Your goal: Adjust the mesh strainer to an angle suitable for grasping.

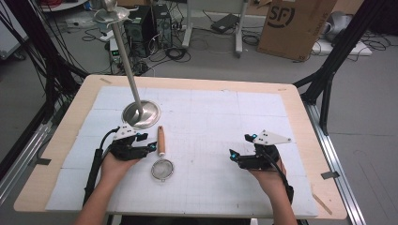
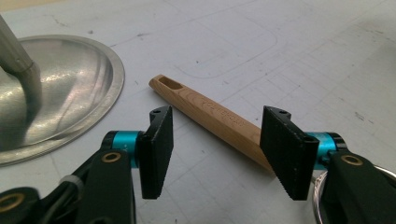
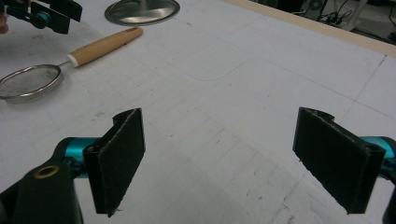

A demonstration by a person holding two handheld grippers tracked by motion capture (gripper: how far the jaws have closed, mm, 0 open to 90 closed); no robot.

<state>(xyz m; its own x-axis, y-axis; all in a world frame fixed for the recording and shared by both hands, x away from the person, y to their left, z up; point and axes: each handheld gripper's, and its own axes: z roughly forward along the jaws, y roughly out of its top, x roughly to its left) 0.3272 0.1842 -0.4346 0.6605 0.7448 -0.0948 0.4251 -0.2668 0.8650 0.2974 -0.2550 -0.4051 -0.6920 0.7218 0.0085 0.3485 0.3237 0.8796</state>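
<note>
Both tongs stand apart and hold nothing, your left tongs (image 2: 215, 154) straddling the wooden handle (image 2: 210, 116) of the small strainer (image 1: 162, 161) lying left of centre on the counter (image 1: 211, 140), so grip that stiff, light handle mid-length rather than the delicate mesh.

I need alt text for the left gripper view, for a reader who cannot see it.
Open black tongs frame a wooden strainer handle lying on the white table cover, without touching it. A shiny metal stand base sits to the left.
</note>
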